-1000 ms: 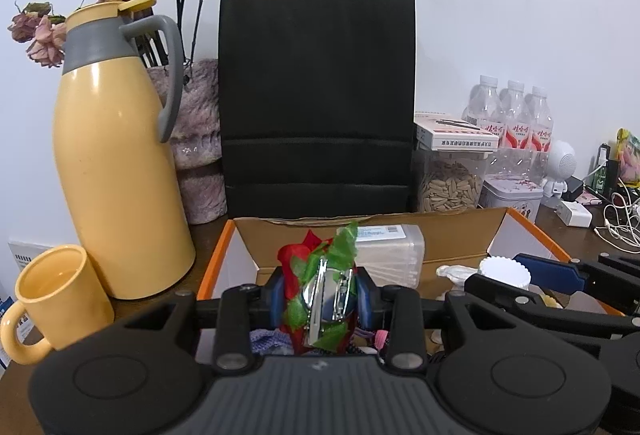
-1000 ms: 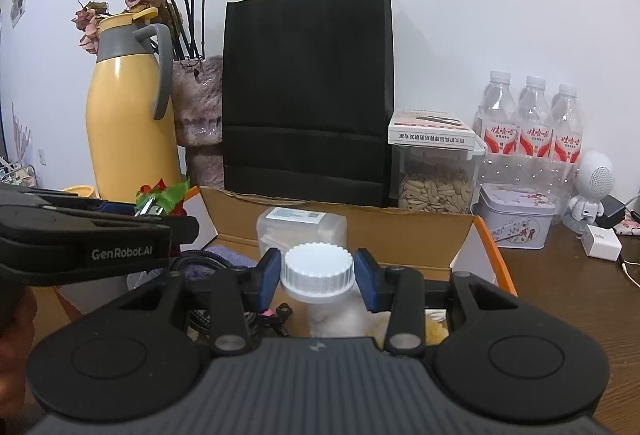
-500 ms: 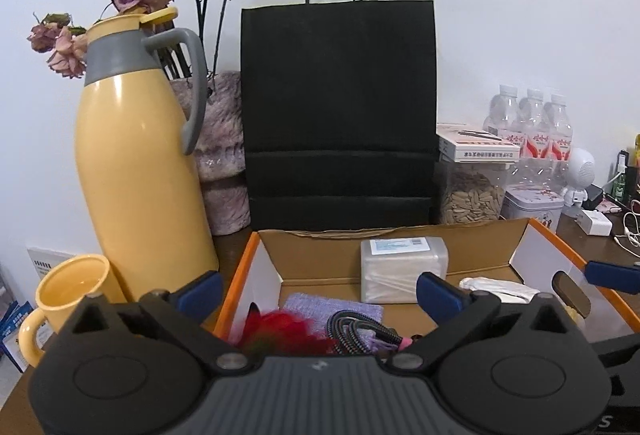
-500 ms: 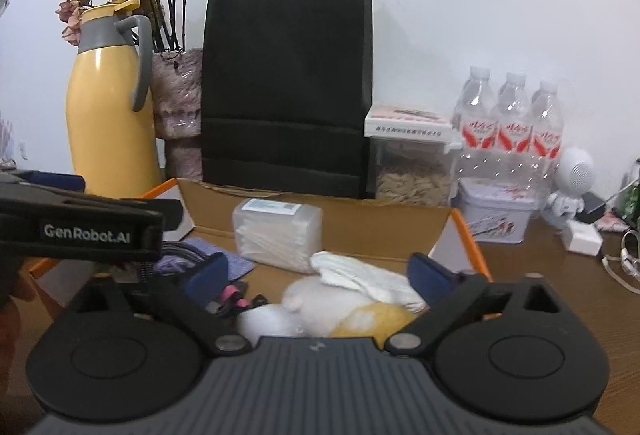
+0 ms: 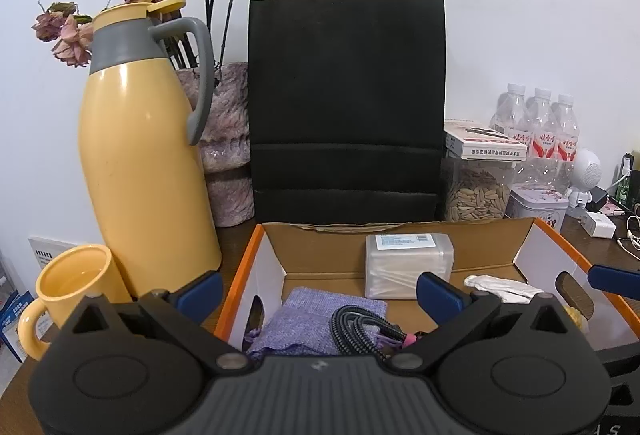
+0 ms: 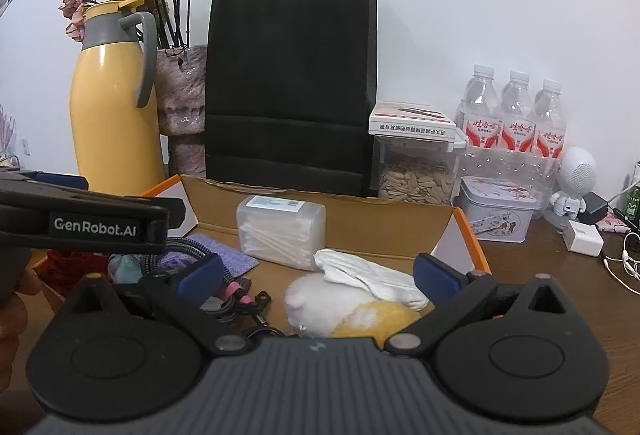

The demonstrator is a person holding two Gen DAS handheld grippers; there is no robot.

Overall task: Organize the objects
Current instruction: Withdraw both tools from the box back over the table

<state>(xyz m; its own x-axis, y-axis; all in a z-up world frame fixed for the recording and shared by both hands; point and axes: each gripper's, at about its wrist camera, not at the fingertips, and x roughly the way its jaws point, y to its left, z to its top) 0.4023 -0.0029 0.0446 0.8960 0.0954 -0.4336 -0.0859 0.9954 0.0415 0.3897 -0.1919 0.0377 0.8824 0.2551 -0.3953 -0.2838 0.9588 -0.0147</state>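
Both grippers (image 5: 320, 295) (image 6: 318, 277) now spread wide, items dropped in box (image 5: 400, 235).

yellow thermos (image 5: 148, 163) beside yellow mug (image 5: 76, 283); black paper bag (image 5: 346, 103) upright against wall; three water bottles (image 6: 514, 115) behind tin (image 6: 498, 209).

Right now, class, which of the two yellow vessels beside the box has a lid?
The tall yellow thermos jug, capped with a grey collar; the yellow mug stands open.

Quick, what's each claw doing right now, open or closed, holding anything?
Left claw: open, holding nothing, over the cardboard box.
Right claw: open, holding nothing, over the same box.
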